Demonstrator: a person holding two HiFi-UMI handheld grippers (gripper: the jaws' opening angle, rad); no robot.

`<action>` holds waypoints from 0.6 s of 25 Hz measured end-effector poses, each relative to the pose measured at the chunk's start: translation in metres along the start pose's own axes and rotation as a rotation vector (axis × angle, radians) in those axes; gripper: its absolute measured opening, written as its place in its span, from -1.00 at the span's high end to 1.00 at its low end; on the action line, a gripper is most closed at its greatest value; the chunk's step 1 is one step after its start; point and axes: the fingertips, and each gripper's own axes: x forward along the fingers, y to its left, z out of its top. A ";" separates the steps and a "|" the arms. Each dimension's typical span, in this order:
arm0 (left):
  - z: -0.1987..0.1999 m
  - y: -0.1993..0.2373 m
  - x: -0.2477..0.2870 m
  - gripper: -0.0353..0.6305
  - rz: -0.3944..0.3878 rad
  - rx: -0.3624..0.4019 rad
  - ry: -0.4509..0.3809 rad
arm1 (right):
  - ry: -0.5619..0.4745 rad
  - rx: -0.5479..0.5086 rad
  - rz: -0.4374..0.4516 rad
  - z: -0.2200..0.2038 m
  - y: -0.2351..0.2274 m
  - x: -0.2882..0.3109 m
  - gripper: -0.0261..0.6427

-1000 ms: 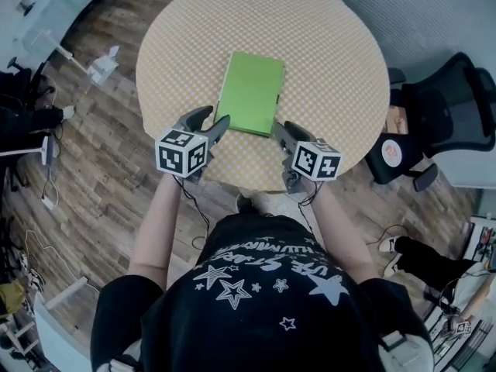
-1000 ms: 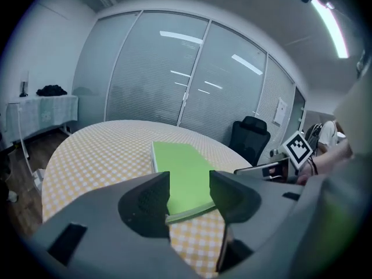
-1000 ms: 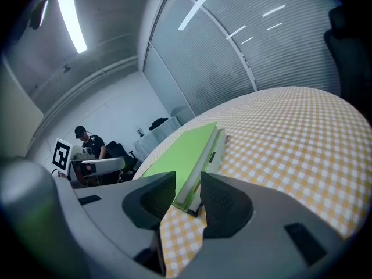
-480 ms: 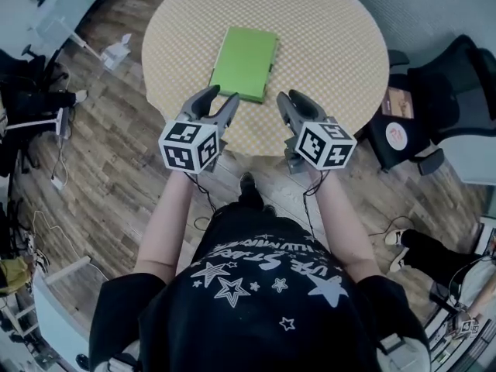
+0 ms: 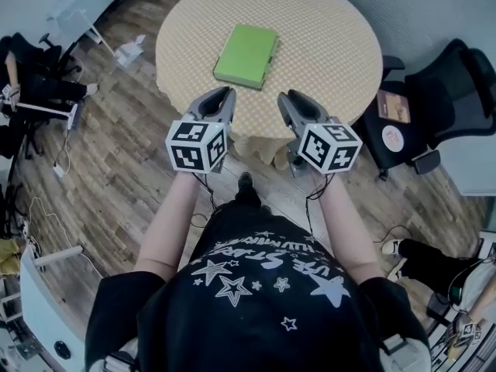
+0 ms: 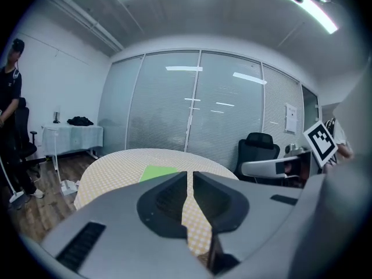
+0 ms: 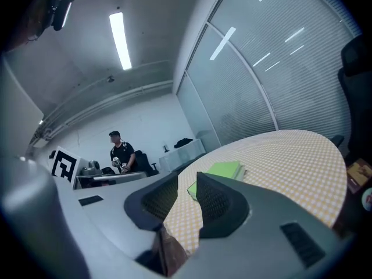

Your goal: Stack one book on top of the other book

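A green book [image 5: 246, 55] lies flat on the round checked table [image 5: 325, 45]; in the right gripper view its edge [image 7: 220, 172] shows two layers, as of one book on another. Both grippers hang in the air short of the table's near edge, apart from the book. My left gripper [image 5: 221, 95] is closing, its jaws almost together with only a thin slit and nothing between them [image 6: 190, 176]. My right gripper [image 5: 291, 99] is also closing, with a clear gap still showing and nothing in it [image 7: 187, 182].
A black office chair [image 5: 442, 91] stands right of the table. A person [image 7: 121, 153] stands by a white side table [image 6: 72, 135] across the room. Cables and small items lie on the wooden floor [image 5: 116, 130] at the left.
Both grippers rose and drew back from the green book toward the person's body. The left jaws went from wide apart to nearly together; the right jaws narrowed a little.
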 end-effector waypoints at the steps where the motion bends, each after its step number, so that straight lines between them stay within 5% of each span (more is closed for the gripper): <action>1: -0.003 -0.004 -0.005 0.79 0.006 0.004 0.003 | -0.002 0.001 0.009 -0.001 0.003 -0.005 0.60; 15: -0.029 -0.042 -0.056 0.85 0.011 -0.012 0.022 | -0.037 0.029 0.069 -0.026 0.041 -0.060 0.78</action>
